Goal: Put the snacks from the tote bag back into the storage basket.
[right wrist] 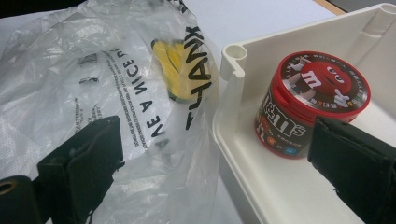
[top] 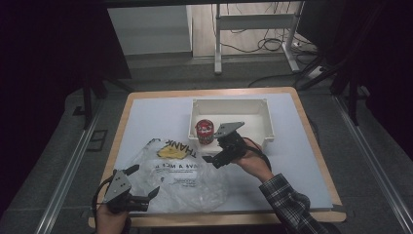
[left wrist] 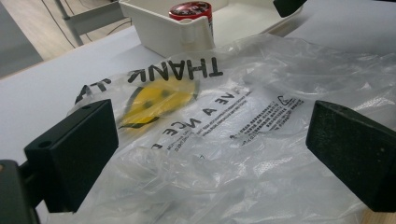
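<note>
We recorded a red-lidded candy tub (right wrist: 312, 103), round and brown-walled with a cartoon figure on its lid, standing upright in the near left corner of a white tray (top: 267, 122). Beside the tray lay a clear plastic bag (top: 185, 178), crumpled, printed in black letters with a yellow smiley face (left wrist: 156, 98). The right claw (top: 219, 152) hovered at the tray's near left corner with its jaws apart, one over the bag and the other inside the tray just beside the tub, clamped on nothing. The left claw (top: 141, 187) stood with its jaws apart at the bag's near left edge, and the film lay between them without being pinched. We could read the bag's lettering only in part, since folds cut it off; in the left gripper view the tray's wall hid most of the tub. The white surface (top: 302, 165) had a wooden edge. Beyond it we noted a dim room with a grey floor, metal table legs (top: 217, 44) and loose cables (top: 265, 46).
</note>
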Tool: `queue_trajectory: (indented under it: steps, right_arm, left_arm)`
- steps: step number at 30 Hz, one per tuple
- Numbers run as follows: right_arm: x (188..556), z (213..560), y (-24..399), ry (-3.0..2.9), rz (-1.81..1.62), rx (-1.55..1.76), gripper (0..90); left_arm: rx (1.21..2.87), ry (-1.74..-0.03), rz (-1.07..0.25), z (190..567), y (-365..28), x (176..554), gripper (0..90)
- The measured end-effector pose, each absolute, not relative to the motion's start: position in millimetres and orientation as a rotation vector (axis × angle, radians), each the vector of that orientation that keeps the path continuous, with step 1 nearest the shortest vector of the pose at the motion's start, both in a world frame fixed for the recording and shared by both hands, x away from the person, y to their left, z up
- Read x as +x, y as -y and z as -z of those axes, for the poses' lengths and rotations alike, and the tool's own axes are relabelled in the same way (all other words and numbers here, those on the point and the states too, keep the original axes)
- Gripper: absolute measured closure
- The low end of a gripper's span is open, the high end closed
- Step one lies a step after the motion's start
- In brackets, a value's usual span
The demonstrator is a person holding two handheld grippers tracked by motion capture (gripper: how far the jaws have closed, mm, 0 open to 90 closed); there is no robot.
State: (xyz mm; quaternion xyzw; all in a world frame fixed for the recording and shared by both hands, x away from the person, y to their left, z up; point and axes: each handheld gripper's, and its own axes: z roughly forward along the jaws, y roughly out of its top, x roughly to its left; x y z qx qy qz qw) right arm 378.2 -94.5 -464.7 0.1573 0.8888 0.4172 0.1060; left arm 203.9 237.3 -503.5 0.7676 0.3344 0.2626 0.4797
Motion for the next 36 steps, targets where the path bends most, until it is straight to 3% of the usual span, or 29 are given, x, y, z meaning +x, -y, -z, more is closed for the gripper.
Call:
queue_trajectory:
  steps: [13, 36]
  right_arm:
    - [370.6, 465.6, 100.4, -2.625, -1.238, 0.467, 3.7]
    - [357.7, 465.6, 118.7, -2.644, -1.253, 0.45, 3.7]
  left_arm:
    - [1.833, -0.855, -0.58, 506.6, -245.5, 206.5, 1.3]
    - [1.791, -0.824, -0.589, 502.9, -246.4, 204.2, 0.5]
